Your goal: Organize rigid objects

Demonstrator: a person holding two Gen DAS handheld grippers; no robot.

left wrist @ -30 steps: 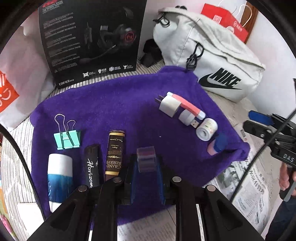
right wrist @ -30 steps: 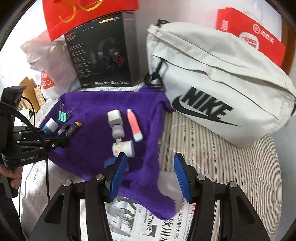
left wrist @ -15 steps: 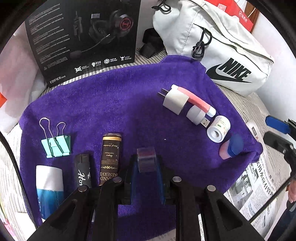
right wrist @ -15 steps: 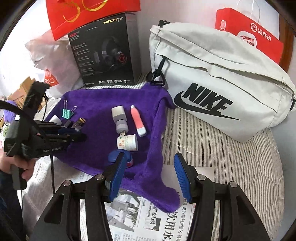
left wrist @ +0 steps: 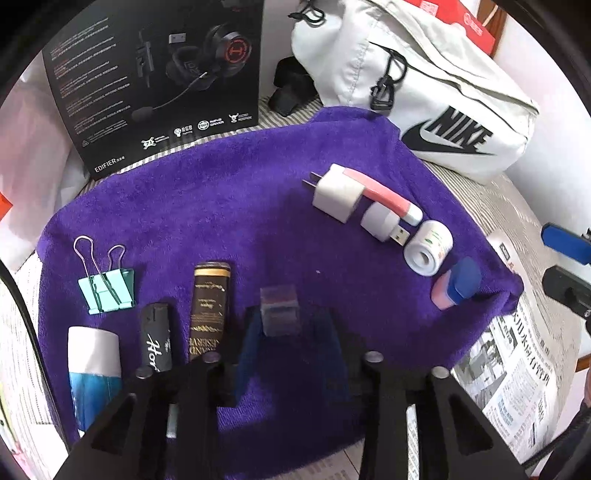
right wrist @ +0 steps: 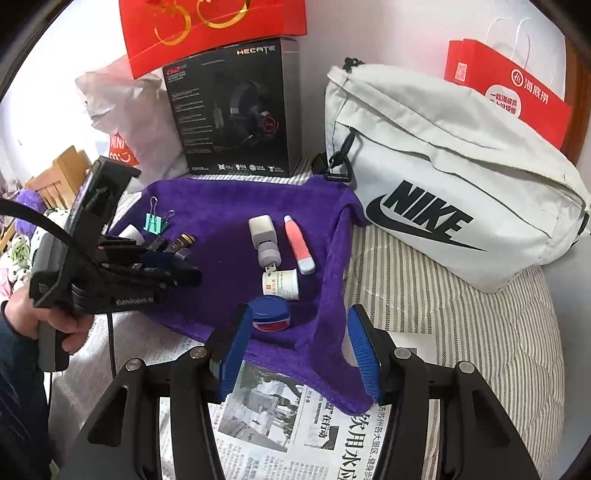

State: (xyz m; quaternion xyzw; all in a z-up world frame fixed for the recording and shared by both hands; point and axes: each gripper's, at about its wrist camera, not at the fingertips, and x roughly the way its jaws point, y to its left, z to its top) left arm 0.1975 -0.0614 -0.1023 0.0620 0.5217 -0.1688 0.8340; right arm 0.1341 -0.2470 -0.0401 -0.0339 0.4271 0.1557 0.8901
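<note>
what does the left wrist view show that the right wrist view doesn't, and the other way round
Only the left wrist view shows the small purplish block between the opening jaws of the left gripper, no longer pressed, and the black Horizon stick with its lettering.

Only the right wrist view shows the hand holding the left gripper, the red gift bag with gold print, and the open, empty right gripper.

Both show the purple towel, green binder clip, white charger, blue-lidded jar and Nike bag.
</note>
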